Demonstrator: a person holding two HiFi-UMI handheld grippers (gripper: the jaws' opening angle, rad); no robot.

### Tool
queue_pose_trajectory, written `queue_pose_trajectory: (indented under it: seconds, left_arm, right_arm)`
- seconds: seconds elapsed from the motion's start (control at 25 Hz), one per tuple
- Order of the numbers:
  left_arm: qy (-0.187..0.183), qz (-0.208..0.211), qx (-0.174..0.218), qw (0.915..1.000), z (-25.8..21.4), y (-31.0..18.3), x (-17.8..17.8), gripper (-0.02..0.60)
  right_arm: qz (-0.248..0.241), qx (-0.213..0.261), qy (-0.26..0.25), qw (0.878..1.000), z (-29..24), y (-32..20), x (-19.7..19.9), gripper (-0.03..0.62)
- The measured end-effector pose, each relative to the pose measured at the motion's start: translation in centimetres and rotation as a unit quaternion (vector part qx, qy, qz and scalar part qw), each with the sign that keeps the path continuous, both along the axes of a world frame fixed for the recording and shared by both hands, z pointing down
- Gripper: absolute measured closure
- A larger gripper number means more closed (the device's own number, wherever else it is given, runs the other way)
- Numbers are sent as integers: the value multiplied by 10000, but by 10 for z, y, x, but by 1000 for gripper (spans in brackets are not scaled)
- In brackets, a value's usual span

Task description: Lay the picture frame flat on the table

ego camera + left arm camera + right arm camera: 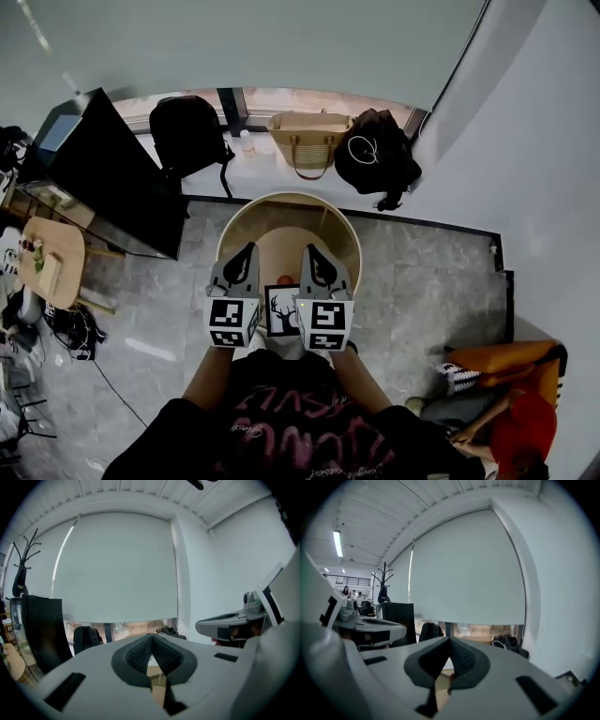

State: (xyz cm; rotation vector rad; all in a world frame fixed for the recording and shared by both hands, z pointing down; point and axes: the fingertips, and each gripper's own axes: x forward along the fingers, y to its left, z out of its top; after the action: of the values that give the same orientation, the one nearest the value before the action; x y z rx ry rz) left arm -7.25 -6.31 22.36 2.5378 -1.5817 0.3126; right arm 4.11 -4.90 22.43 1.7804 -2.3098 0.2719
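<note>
The picture frame [281,310], black with a deer silhouette on white, shows face-up to the head view at the near edge of the round wooden table [337,223]; whether it lies flat or leans I cannot tell. My left gripper [247,251] and right gripper [311,253] hover side by side above the table, one on each side of the frame and pointing away from me. In the left gripper view the left gripper [151,638] has its jaws together with nothing between them. The right gripper [450,641] looks the same in its own view. Neither gripper view shows the frame.
A small red object [284,279] lies on the table just beyond the frame. Behind the table a black backpack [187,131], a woven tote [307,141] and a black bag [377,152] sit by the window. A dark panel [112,178] stands left; a person in red [511,431] sits at the lower right.
</note>
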Motion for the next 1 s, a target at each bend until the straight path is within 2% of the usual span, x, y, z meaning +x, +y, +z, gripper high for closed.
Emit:
queue_pose_trajectory:
  seconds: [0.12,0.44,1.0]
  left_arm:
    - [15,-24,266,9996,-20,-7,-3,572]
    - [170,-30,593,9981,-62,-15,-9,572]
    - [373,24,750,9965,-85,-25,-15,572]
  right_arm:
    - [0,212,61,9998,-16,-6,1,574]
    - [112,571,218,9981,-51,-12,7,574]
    - [387,883,499,9941,-80,-16,18,574]
